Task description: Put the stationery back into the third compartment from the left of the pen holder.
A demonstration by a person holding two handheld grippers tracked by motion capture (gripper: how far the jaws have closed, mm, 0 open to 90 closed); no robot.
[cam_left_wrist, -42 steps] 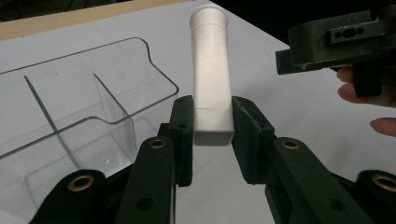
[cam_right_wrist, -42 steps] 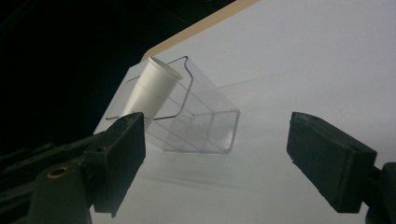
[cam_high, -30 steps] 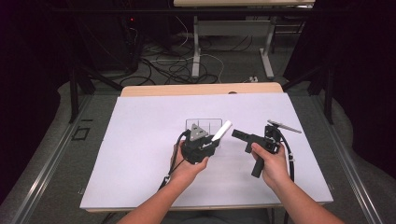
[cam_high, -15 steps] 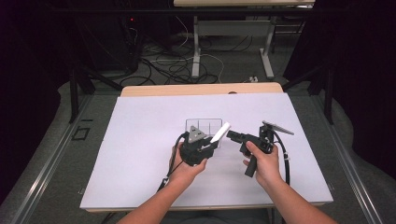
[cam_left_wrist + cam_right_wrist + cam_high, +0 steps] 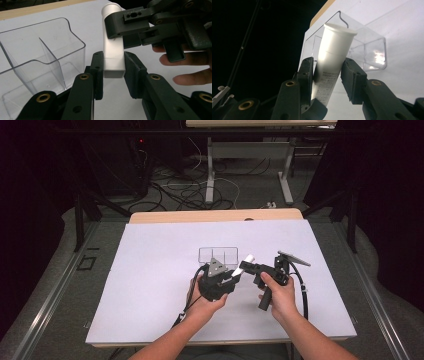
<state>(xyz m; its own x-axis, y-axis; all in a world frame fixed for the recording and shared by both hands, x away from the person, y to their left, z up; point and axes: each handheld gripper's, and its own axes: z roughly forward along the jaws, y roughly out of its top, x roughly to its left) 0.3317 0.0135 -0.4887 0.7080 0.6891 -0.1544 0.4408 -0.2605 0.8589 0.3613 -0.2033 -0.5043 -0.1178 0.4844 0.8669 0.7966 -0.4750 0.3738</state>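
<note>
- High view: since a second ago the right gripper (image 5: 246, 265) has closed in on the left gripper (image 5: 235, 275), reaching the white tube (image 5: 243, 265) it holds.
- Left jaws clamp the tube's flat end; right jaws straddle its cap end, contact unclear. A handover or uncapping looks likely.
- Clear divided bin (image 5: 218, 256) stands at eleven o'clock of the tube, on the white table sheet (image 5: 150, 285); dark room, cables (image 5: 190, 190) on the floor beyond.

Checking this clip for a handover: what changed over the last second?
The right gripper moved left, bringing its jaws around the upper part of the white tube. The left gripper kept its jaws on the tube's lower end and stayed in place. The clear divided box did not move.
</note>
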